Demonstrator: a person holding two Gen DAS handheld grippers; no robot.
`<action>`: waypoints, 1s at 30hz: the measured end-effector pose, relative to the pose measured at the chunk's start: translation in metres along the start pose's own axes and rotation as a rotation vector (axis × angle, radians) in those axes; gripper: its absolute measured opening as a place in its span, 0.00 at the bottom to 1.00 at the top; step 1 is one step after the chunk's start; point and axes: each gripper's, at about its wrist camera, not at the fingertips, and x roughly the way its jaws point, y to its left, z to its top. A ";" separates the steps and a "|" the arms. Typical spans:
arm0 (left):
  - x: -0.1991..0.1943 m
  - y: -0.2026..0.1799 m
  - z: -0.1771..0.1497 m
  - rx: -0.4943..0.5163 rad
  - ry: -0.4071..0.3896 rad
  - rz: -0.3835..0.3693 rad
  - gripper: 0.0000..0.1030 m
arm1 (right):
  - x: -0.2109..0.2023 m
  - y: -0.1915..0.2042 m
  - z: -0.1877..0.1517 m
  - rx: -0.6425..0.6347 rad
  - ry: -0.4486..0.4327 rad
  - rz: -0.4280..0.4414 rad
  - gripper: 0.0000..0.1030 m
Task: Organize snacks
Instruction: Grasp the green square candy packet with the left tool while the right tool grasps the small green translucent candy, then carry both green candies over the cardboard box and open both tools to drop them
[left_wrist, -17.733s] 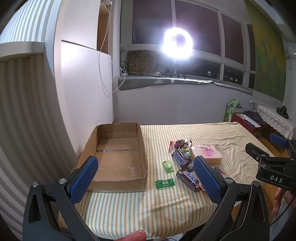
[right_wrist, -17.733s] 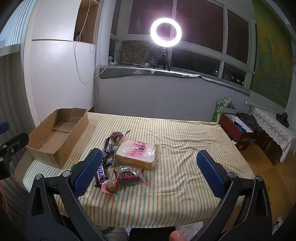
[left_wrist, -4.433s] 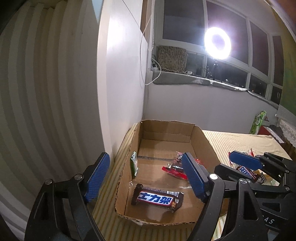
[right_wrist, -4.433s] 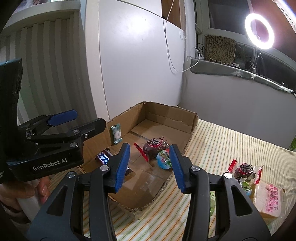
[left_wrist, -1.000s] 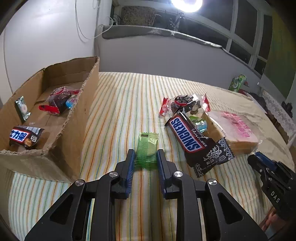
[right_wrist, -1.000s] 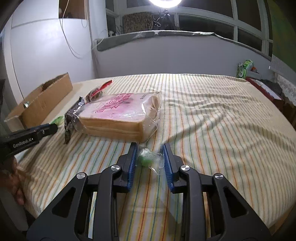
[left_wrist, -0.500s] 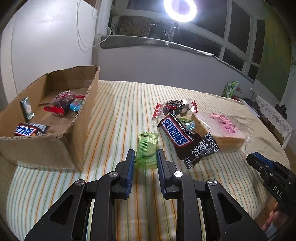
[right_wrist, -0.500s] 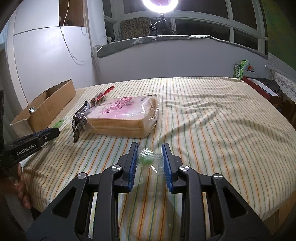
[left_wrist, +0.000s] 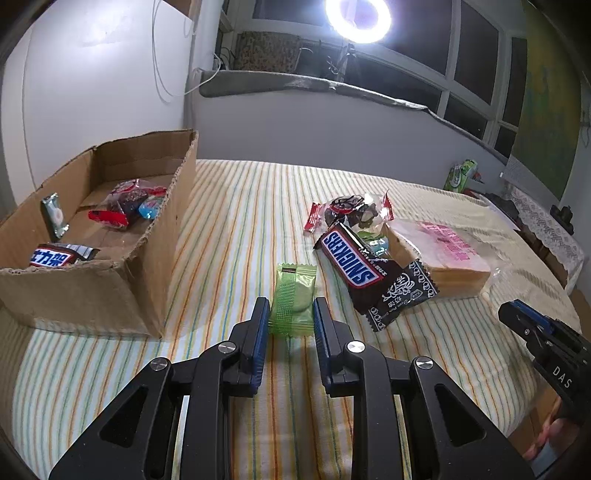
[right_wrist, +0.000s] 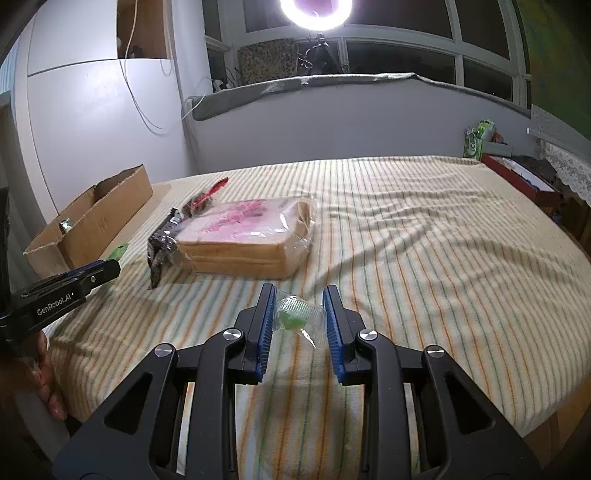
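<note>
My left gripper (left_wrist: 290, 314) is shut on a green wrapped snack (left_wrist: 294, 297) and holds it above the striped cloth. My right gripper (right_wrist: 299, 301) is shut on a small clear-wrapped green jelly cup (right_wrist: 294, 314). The cardboard box (left_wrist: 110, 291) sits at the left with a Snickers bar (left_wrist: 55, 255), a red-wrapped sweet (left_wrist: 123, 206) and a small packet inside. On the cloth lie a Snickers bar (left_wrist: 349, 258), a dark packet (left_wrist: 400, 293), a red-wrapped sweet (left_wrist: 349, 210) and a bagged bread loaf (left_wrist: 439, 254). The loaf also shows in the right wrist view (right_wrist: 247, 236).
The table (right_wrist: 424, 240) carries a striped cloth. A white wall and cabinet stand left of the box (right_wrist: 92, 218). A ring light (left_wrist: 357, 14) glares from the window sill. A red box (right_wrist: 517, 177) and green packets sit beyond the table's far right.
Both grippers have risen a little with their snacks held; the table looks slightly farther below than half a second ago.
</note>
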 end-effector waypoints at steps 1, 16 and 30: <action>-0.002 0.000 0.000 -0.003 -0.004 -0.005 0.21 | -0.002 0.003 0.002 -0.006 -0.004 -0.001 0.26; -0.107 0.018 0.062 -0.040 -0.269 -0.065 0.21 | -0.089 0.072 0.083 -0.156 -0.231 -0.009 0.26; -0.112 0.054 0.061 -0.095 -0.293 -0.034 0.21 | -0.082 0.102 0.087 -0.212 -0.213 0.017 0.26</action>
